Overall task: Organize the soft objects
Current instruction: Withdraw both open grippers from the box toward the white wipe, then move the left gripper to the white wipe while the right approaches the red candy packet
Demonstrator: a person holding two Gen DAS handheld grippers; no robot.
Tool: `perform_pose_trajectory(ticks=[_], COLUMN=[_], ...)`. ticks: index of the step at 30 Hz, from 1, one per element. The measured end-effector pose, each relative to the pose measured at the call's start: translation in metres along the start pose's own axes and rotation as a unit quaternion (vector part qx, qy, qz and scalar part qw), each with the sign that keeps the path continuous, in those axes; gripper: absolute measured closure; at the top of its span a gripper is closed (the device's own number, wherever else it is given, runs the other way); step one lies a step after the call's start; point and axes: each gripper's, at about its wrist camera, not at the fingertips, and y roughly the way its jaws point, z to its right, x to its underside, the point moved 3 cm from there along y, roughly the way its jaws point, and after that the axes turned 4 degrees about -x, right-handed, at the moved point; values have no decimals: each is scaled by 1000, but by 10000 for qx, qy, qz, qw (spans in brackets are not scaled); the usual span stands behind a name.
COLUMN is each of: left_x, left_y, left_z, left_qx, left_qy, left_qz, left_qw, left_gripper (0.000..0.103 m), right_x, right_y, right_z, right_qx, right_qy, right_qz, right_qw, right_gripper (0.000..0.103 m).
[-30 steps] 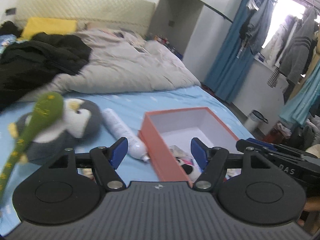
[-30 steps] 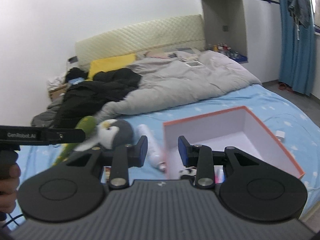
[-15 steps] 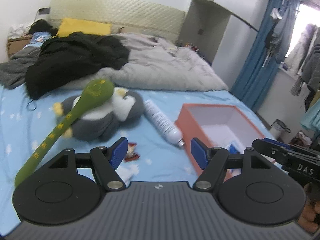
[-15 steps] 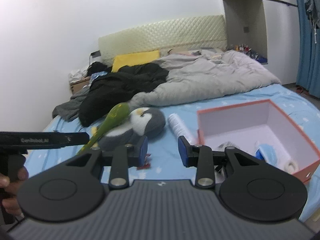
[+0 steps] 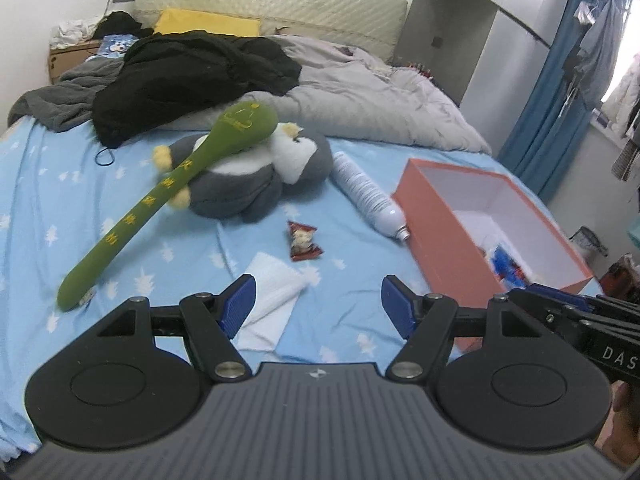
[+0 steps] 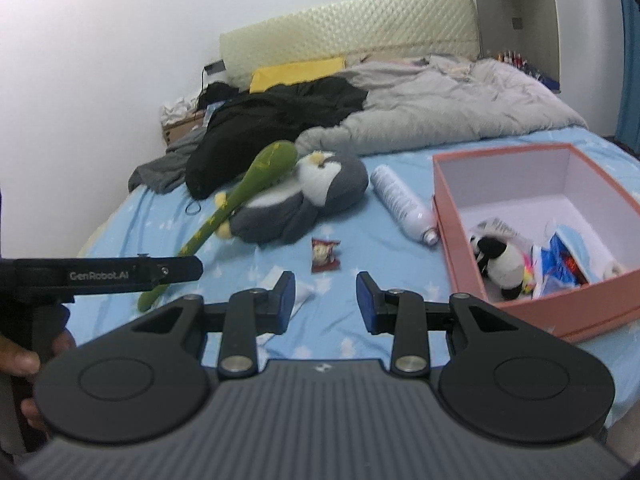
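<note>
Penguin plush (image 5: 256, 176) on bed, well beyond empty left claw (image 5: 316, 306)

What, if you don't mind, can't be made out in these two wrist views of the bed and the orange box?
- Orange box, left wrist view: its near wall hides most of the contents.
- Small items beside the panda plush, right wrist view: too small and blurred to identify.
- Yellow lettering on the green plush stick: motion blur, unreadable.
- White cloth: the left gripper finger covers its near edge.
- Penguin plush: the stick crosses over part of it.
</note>
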Motion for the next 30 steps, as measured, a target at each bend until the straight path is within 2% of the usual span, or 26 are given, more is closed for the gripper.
perform_pose_trajectory(ticks=[6,14,18,21,30], left_x=[22,29,31,33,39], left_y=[4,16,36,55,131], left_z=[-5,-17,-25,-30,-49], left_qx=[-36,-143,-273,-237,-255], left_qy=[-103,-134,-106,-166,-275], left_qz=[-197,-278,-379,-524,-818], left_qw=[9997,9994,9989,9982,9959], left_gripper=[29,29,29,29,29], right_x=[12,17,17,16,10], right_y=[4,19,36,52,119], right_z=[-8,-9,-2,3,19], right_qx=[-99,-167,-129,-126,-197], right_qy=[-56,-36,3,46,-15], right_qz=[-163,-304,-417,-519,-815], right_qw=[9998,9994,9990,9986,9965], right_gripper=[67,67,67,67,67])
